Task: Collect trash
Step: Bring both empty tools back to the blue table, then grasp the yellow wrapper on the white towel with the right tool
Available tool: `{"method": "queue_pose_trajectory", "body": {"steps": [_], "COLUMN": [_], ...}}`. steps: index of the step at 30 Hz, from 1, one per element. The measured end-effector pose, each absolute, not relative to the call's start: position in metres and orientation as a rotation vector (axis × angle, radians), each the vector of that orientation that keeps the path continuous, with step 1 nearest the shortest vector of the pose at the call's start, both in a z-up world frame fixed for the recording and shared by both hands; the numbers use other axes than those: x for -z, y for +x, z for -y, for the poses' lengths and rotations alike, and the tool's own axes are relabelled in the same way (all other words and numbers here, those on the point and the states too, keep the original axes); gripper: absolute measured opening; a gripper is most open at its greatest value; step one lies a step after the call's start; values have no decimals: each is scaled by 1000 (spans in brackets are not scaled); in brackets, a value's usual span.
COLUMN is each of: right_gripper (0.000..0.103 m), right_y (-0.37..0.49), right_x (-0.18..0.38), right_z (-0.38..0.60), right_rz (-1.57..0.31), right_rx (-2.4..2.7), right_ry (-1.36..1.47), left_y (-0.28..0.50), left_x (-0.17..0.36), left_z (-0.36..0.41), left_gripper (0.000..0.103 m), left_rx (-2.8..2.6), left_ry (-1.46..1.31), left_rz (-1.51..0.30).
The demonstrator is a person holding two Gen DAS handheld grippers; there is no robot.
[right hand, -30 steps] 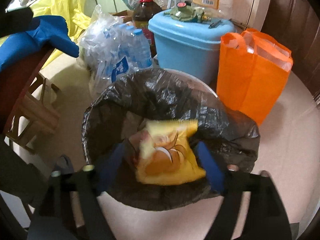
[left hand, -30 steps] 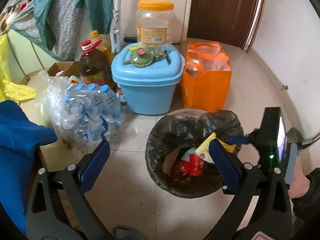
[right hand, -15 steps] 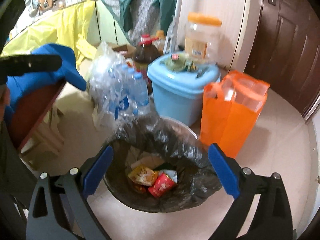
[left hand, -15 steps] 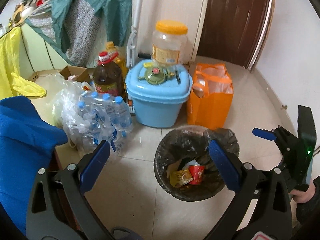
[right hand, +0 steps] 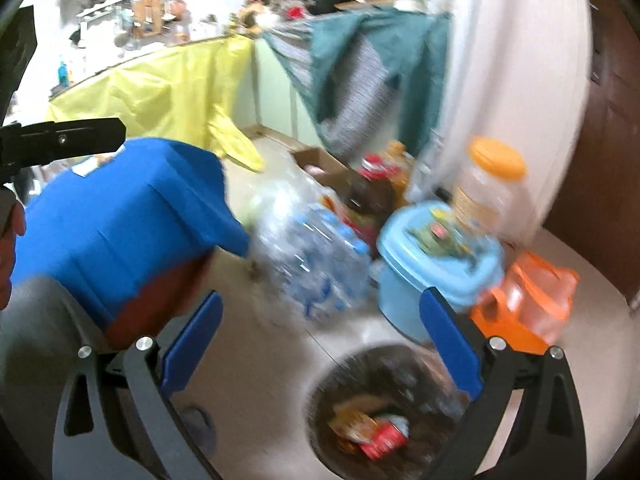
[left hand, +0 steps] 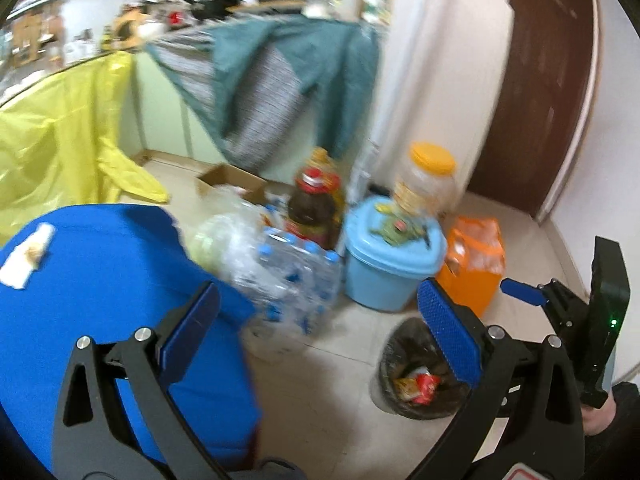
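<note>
Lifted well clear of the black-lined trash bin [right hand: 384, 412] since a second ago, with both cameras now looking down from higher up and taking in the blue cloth [left hand: 100, 280] and the cluttered counter beyond. Dropped from the right gripper [right hand: 320, 344]: the yellow snack packet [right hand: 352, 420], earlier caught between the blue pads, now lying in the bin beside a red wrapper [right hand: 384, 438]. Jaws of that gripper opening, wider than before, nothing between them. Left gripper [left hand: 316, 332] also raised, with the bin shrunk to the lower right of its view.
</note>
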State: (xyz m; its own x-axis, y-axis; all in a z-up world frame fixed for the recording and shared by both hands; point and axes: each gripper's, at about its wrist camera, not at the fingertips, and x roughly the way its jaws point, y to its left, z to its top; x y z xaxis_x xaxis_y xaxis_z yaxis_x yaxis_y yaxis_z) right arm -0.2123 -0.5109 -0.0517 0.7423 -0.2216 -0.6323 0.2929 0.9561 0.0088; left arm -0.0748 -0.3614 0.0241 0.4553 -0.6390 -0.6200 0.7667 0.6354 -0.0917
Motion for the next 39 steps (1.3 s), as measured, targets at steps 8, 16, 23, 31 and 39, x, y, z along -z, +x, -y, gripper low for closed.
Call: {"method": "queue_pose_trajectory", "body": {"steps": [8,16,23,31,39], "right_gripper": [98,98,98,98,98], "right_y": [-128,-47,23,78,102], "right_x": [22,18,2,-11,8], "right_z": [424,335,276,234,227], "right_rz": [-629,-661,-698,-700,-708], "right_rx": [75,-85,-193,-206,-223], "right_ry": [44,-1,2,-43,-2], "left_y": [-25,6,23,45,83], "left_x": [-52,-31,-31,-46,-17], "left_z": [230,118,67,37,13], "left_gripper": [95,95,95,95,95], "left_rx": [649,456,388,308,261], "left_ry": [124,42,-9,38,11], "left_rz": [-630,-659,-654,-595,-616]}}
